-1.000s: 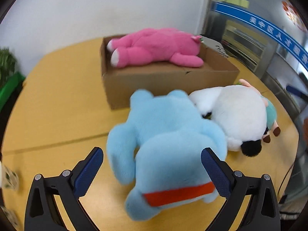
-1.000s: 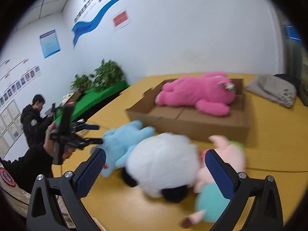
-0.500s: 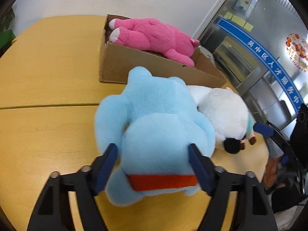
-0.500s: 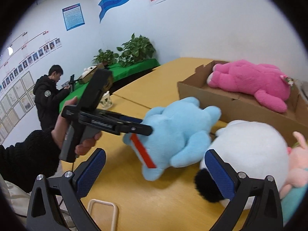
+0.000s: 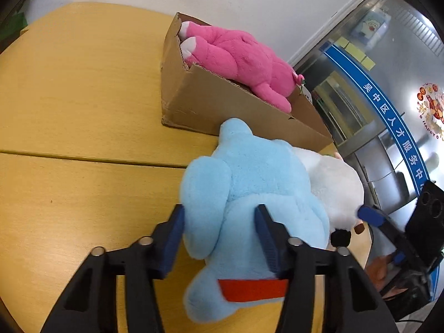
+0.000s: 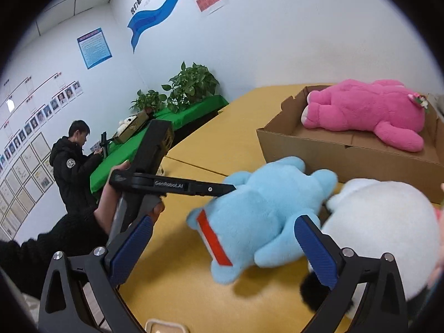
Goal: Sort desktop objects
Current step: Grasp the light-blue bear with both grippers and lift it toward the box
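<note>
A light blue plush toy [image 5: 249, 172] with a red band lies face down on the yellow table [image 5: 83, 105], against a white plush toy [image 5: 335, 183]. My left gripper [image 5: 219, 222] straddles its back. The jaws are closing and both blue pads press into the fur. In the right wrist view the blue plush toy [image 6: 272, 194] lies just beyond my right gripper [image 6: 222, 249], which is open with nothing held, and the left gripper [image 6: 231, 187] reaches it from the left. A pink plush toy [image 5: 236, 55] lies in a cardboard box [image 5: 222, 105] behind.
The white plush toy [image 6: 383, 222] touches the right gripper's right finger. The cardboard box [image 6: 319, 149] stands close behind the toys. A person [image 6: 72, 161] stands far left by a green-covered table with plants [image 6: 191, 83]. Glass doors lie right of the table.
My left gripper went from wide open to squeezing the blue plush, moving forward and rolling. The right gripper swung left, bringing the blue plush and the left gripper into its view.
</note>
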A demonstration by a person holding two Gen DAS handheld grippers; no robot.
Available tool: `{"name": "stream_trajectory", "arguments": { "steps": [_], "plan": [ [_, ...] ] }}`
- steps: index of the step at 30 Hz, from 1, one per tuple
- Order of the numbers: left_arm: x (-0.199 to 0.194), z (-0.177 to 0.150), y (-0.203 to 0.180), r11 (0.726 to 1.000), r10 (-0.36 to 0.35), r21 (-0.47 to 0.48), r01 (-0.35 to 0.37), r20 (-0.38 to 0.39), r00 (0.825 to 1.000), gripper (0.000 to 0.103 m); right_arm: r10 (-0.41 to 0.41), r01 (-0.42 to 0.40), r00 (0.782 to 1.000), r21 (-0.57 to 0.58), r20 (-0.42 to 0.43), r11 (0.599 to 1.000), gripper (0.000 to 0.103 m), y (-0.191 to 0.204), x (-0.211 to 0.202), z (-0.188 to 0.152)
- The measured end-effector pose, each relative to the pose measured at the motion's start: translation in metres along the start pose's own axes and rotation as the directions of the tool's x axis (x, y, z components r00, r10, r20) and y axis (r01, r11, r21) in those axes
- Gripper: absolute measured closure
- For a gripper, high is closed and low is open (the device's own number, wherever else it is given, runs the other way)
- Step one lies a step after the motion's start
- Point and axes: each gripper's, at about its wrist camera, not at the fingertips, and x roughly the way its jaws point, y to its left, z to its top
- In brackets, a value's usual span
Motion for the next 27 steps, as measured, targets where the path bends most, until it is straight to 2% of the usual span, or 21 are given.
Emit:
{"name": "stream_trajectory", "arguments": {
  "steps": [1,2,3,7,11,15,18,19,21,22,23,25,27],
  "plan": [
    [0.000,-0.002,-0.001,1.000,-0.010,-0.001,0.010,-0.007,1.000,0.065,0.000,0.000,1.000,-0.006,-0.026,1.000,0.008,-0.001,0.013,0.000],
    [0.001,-0.005,-0.002,1.000,-0.005,0.000,0.005,-0.016,1.000,0.085,0.003,-0.003,0.999,-0.009,-0.049,1.000,0.009,-0.001,0.023,-0.001],
    [0.002,-0.008,-0.003,1.000,0.005,-0.003,-0.005,-0.028,1.000,0.088,0.012,-0.013,0.997,-0.007,-0.073,1.000,0.013,-0.002,0.031,-0.003],
    [-0.006,-0.023,-0.007,0.999,0.002,-0.035,-0.004,-0.036,0.999,0.089,0.031,-0.033,0.994,-0.021,-0.100,0.999,0.014,0.000,0.040,-0.013],
    [-0.025,-0.046,-0.025,0.999,0.014,-0.034,-0.015,-0.029,0.999,0.089,0.087,-0.085,0.991,0.026,-0.103,0.996,0.014,-0.002,0.019,-0.026],
    [-0.045,-0.074,-0.043,0.999,0.010,-0.039,-0.011,-0.021,1.000,0.086,0.112,-0.110,0.984,0.017,-0.140,0.994,0.014,0.011,0.000,-0.051],
    [-0.056,-0.091,-0.050,0.999,0.034,-0.020,-0.035,-0.012,0.999,0.079,0.134,-0.132,0.981,0.026,-0.141,0.991,0.014,0.016,-0.016,-0.065],
    [-0.058,-0.094,-0.050,0.999,0.040,-0.016,-0.040,-0.005,0.999,0.074,0.140,-0.137,0.981,0.031,-0.134,0.990,0.014,0.015,-0.022,-0.066],
    [-0.064,-0.096,-0.047,0.998,0.058,-0.013,-0.058,0.014,0.998,0.054,0.126,-0.121,0.988,0.059,-0.090,0.991,0.014,0.006,-0.043,-0.068],
    [-0.064,-0.095,-0.044,0.998,0.065,-0.020,-0.064,0.021,0.998,0.038,0.117,-0.111,0.991,0.080,-0.068,0.991,0.013,0.000,-0.052,-0.069],
    [-0.065,-0.093,-0.041,0.997,0.068,-0.028,-0.067,0.025,0.997,0.026,0.107,-0.102,0.993,0.101,-0.046,0.990,0.013,-0.006,-0.062,-0.070],
    [-0.057,-0.087,-0.035,0.998,0.058,-0.037,-0.057,0.016,0.998,0.018,0.083,-0.079,0.996,0.150,-0.024,0.986,0.013,-0.020,-0.073,-0.072],
    [-0.043,-0.080,-0.032,0.998,0.058,-0.038,-0.058,-0.010,0.998,0.018,0.052,-0.041,0.998,0.220,-0.047,0.975,0.013,-0.037,-0.070,-0.078]
  ]
}}
